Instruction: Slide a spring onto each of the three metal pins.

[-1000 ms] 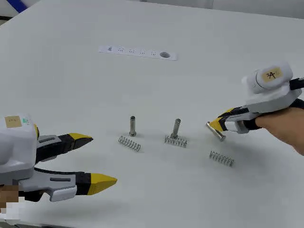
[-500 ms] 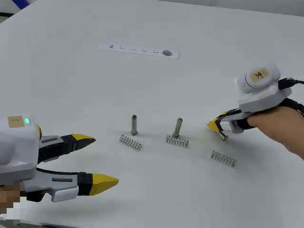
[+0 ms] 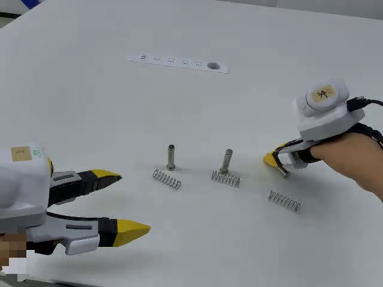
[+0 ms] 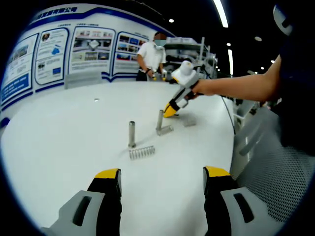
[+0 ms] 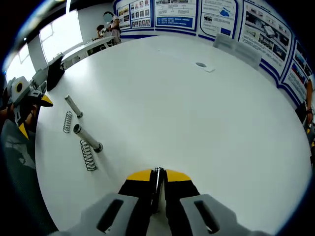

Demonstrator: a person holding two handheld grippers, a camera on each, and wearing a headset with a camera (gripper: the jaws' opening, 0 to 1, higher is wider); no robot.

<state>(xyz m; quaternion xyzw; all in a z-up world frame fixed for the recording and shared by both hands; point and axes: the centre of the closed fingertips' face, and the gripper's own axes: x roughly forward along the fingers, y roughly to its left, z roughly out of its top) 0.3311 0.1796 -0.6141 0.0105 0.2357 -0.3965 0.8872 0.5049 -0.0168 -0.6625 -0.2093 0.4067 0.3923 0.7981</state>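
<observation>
Steel pin [image 3: 283, 173], right of frame, clamped in right gripper [image 3: 270, 160]; left gripper [image 3: 134, 202], lower left, jaws apart. Next move probably calls for lifting the nearby spring [image 3: 284, 201] and threading it on.

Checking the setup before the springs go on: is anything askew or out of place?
The third pin is slanted, clamped in the right gripper, its lower end near the table; the left pin and middle pin stand upright. Nothing else looks odd.
</observation>
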